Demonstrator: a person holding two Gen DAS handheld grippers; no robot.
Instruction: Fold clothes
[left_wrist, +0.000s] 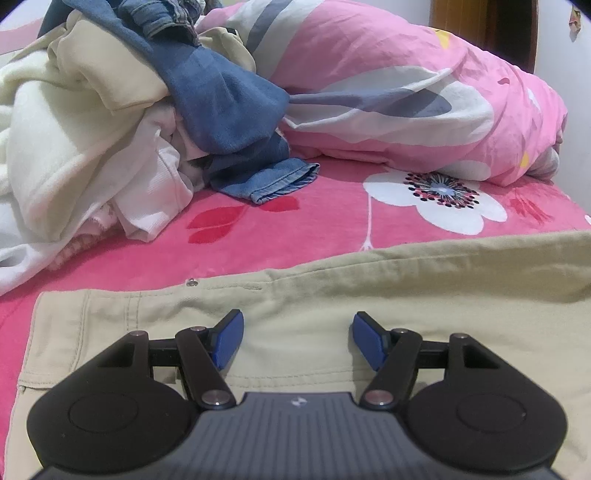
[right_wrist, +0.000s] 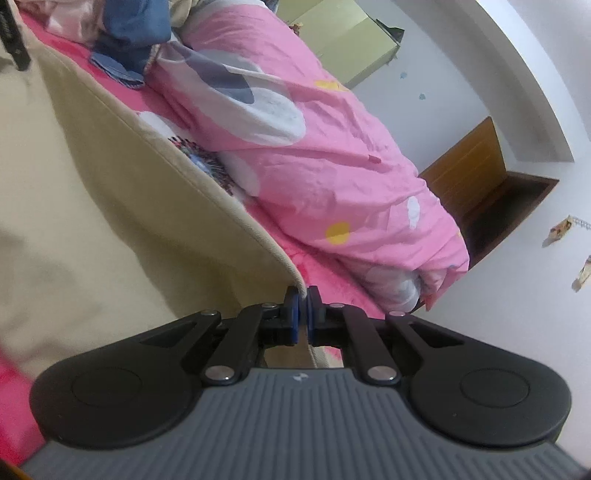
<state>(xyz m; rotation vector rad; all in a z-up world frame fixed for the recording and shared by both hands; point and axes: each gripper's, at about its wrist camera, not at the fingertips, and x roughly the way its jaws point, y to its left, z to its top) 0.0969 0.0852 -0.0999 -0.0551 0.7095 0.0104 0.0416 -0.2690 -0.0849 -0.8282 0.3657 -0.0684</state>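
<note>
Now the right gripper (right_wrist: 303, 308) has its fingers clamped on the hem of the khaki trousers (left_wrist: 314, 306), which lie along the bed's (left_wrist: 258, 236) near edge, one end lifted. The left gripper (left_wrist: 297, 338) hovers spread wide over the waistband, holding nothing. The bite looks thin, though blur hides its depth; a quick pull could slip it and drag the unpinned cloth askew.
</note>
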